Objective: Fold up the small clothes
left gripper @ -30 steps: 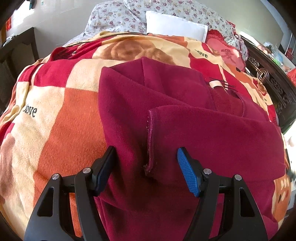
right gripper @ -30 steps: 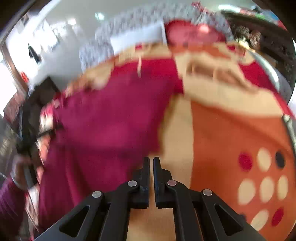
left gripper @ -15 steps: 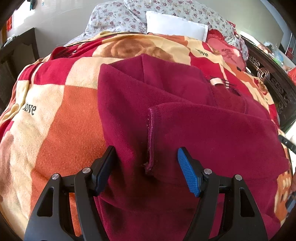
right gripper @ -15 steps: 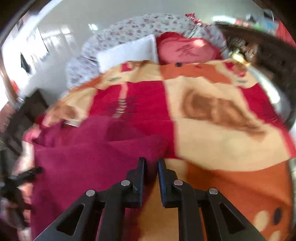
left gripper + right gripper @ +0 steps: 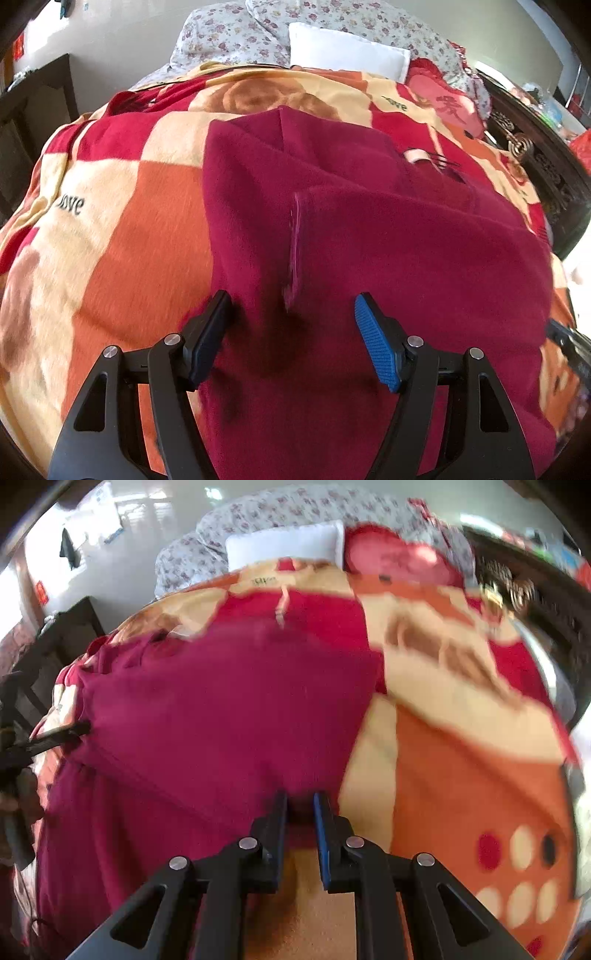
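Observation:
A dark red fleece garment (image 5: 369, 240) lies on the bed, one part folded over so a hemmed edge (image 5: 295, 243) runs down its middle. My left gripper (image 5: 291, 332) is open just above the garment, its jaws either side of that edge. In the right wrist view the same garment (image 5: 221, 709) fills the left half. My right gripper (image 5: 300, 808) is nearly shut with its tips at the garment's right edge; red cloth shows in the narrow gap. The left gripper (image 5: 44, 734) shows at the garment's far left side.
The bed is covered by a red, orange and cream blanket (image 5: 110, 229). A white pillow (image 5: 347, 55) and floral bedding (image 5: 236, 33) lie at the head. A dark carved bed frame (image 5: 546, 162) runs along the right. A dark cabinet (image 5: 55, 635) stands left.
My right gripper swung down to the garment's right edge and its jaws opened slightly around the cloth. My left gripper stayed open over the folded edge, shifting only slightly.

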Available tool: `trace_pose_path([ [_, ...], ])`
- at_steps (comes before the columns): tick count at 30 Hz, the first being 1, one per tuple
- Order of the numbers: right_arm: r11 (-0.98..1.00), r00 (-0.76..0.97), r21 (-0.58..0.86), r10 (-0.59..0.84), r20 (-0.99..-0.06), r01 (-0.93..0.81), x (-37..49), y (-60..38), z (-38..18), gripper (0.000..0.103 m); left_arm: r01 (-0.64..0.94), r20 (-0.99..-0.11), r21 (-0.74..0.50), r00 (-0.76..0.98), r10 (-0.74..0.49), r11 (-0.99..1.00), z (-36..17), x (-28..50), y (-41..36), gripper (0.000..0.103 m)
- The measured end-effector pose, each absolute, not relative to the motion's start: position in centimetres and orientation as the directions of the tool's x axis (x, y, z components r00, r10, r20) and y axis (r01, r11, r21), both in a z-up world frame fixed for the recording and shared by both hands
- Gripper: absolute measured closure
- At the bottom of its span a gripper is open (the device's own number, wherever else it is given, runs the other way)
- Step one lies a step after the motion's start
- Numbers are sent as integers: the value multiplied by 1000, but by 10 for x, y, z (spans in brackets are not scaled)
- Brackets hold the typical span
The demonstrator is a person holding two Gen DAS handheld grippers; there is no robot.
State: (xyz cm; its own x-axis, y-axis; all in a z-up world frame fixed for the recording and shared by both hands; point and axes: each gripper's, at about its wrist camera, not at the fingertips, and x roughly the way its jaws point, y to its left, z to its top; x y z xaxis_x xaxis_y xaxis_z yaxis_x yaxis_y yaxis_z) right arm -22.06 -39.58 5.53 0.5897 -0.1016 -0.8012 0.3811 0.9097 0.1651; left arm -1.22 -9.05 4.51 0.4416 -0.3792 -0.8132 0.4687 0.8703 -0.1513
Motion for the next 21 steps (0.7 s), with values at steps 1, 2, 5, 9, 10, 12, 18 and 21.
trace_pose_path([
  [1,902,590,184,-92,-802,390,-223,-399,58,91,472,-815,-155,435,-382,868,47,-17,-86,33],
  [2,894,592,186,-104,-799,408,-229,-400,65,90,475,-816,-167,425,-391,864,50,-23,-78,33],
  [5,883,615,209,-108,-781,421,-242,-404,82,87,470,-815,-202,407,-413,860,55,-40,-59,33],
  [9,871,624,289,-26,-781,398,-267,-391,87,64,457,-823,-226,383,-420,860,55,-66,-35,33],
  [10,868,625,301,-13,-780,394,-270,-387,87,58,457,-827,-223,379,-416,861,55,-72,-30,33],
  [12,859,623,342,34,-781,381,-282,-375,83,55,456,-834,-212,376,-403,865,55,-85,-22,33],
  [18,839,587,379,91,-805,390,-315,-347,63,55,461,-856,-194,352,-379,866,49,-121,0,33],
  [21,828,580,397,109,-807,396,-333,-341,57,54,470,-862,-171,355,-363,866,47,-133,7,33],
])
